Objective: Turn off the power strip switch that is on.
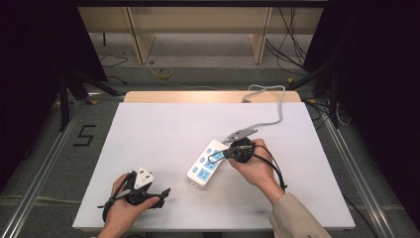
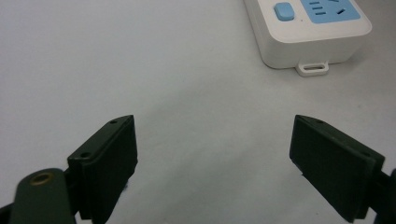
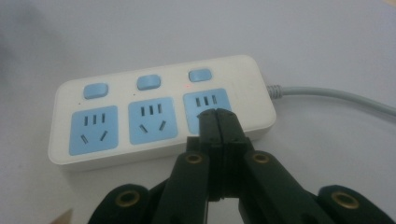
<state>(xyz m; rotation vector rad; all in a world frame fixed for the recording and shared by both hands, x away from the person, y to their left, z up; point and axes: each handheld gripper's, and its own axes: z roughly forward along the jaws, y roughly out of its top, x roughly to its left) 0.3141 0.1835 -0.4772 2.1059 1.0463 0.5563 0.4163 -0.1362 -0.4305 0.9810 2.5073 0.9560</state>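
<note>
White power strip (image 1: 208,162) lying flat near the middle of the table (image 1: 148,134), slightly right, set on a diagonal, grey cable (image 1: 277,111) trailing off toward the far edge. Three blue sockets and three blue switches (image 3: 148,82) on top, small red light glowing beside the switch nearest the cable. Right gripper (image 3: 218,122) fingers pressed fully together, nothing between them, tips hovering over or resting on the socket nearest the cable; contact hard to tell. Left gripper (image 2: 212,154) fingers spread wide, holding nothing, low over bare table just short of the strip's near end. Probably light, rigid, smooth plastic, likely to slide under a sideways push. Best grip judged across the long sides; switches better pressed straight down with closed tips.
</note>
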